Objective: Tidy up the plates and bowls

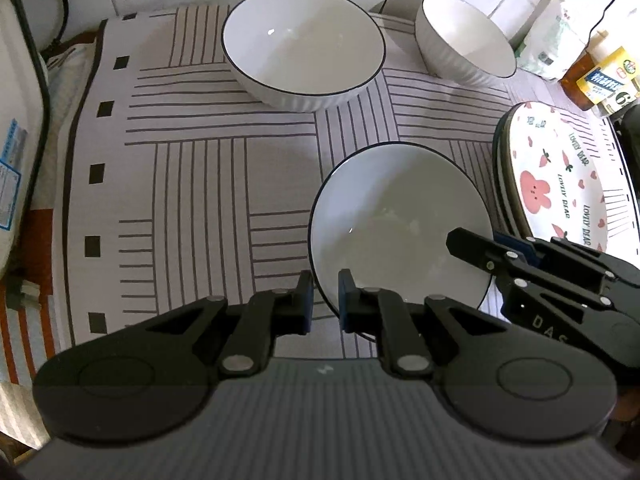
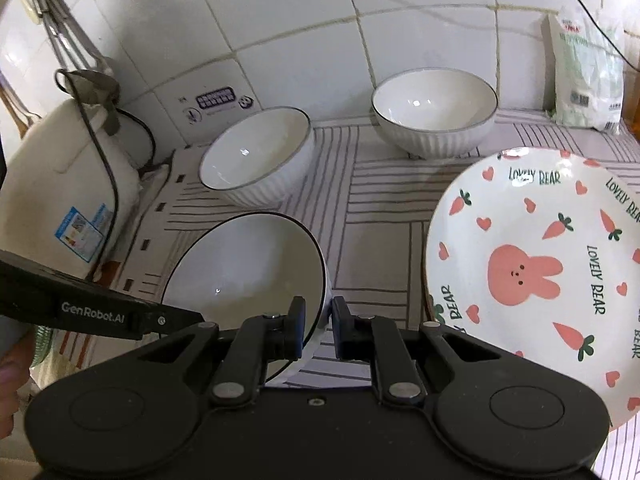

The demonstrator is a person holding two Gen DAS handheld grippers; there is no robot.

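A white bowl with a dark rim [image 1: 400, 224] is held between both grippers; it also shows in the right wrist view [image 2: 244, 268]. My left gripper [image 1: 324, 304] is shut on its near-left rim. My right gripper [image 2: 318, 326] is shut on its right rim, and it shows in the left wrist view [image 1: 476, 242]. Two more white ribbed bowls stand at the back: a large one [image 1: 304, 44] [image 2: 256, 156] and a second one [image 1: 466, 40] [image 2: 434, 108]. A stack of plates topped by a bunny plate [image 1: 556, 180] [image 2: 536, 260] lies to the right.
A striped mat [image 1: 192, 184] covers the counter. A white rice cooker [image 2: 68, 188] stands at the left. A white bag [image 2: 586, 72] leans on the tiled wall at back right. Bottles [image 1: 600, 80] stand at the right.
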